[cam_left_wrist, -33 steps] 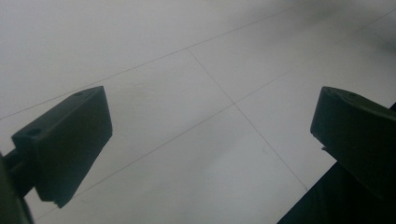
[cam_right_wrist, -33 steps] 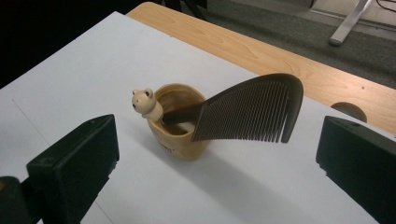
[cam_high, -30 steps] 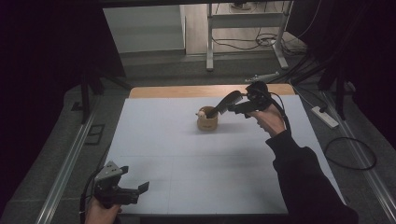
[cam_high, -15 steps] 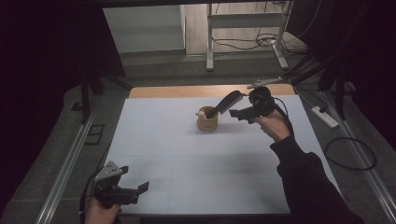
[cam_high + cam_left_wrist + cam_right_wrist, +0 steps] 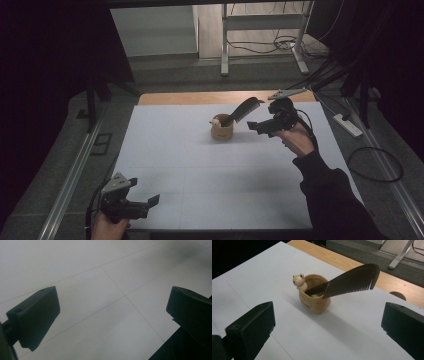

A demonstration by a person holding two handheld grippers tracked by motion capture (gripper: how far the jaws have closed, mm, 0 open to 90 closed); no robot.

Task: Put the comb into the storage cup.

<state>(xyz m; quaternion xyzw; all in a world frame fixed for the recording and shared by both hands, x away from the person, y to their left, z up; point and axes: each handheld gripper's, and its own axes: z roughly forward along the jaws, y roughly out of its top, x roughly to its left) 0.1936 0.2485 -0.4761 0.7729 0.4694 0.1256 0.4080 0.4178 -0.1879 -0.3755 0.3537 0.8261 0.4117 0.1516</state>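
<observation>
Brown comb [image 5: 352,280] already sits handle-down in the cup [image 5: 314,298] at 12 o'clock on the tabletop [image 5: 200,170], right tool [image 5: 260,126] wide, empty, just at its 3 o'clock; left tool [image 5: 142,205] wide, idle at 7.

Pretty much the whole white table [image 5: 200,185] is open sheet, so anything can slide across from the near edge without hitting stuff. The one obstacle is the wooden cup [image 5: 222,131] toward the far side, with a dark comb [image 5: 244,109] leaning out over its rim to the right. The right gripper [image 5: 256,127] sits just beside that overhang, jaws spread wide.
</observation>
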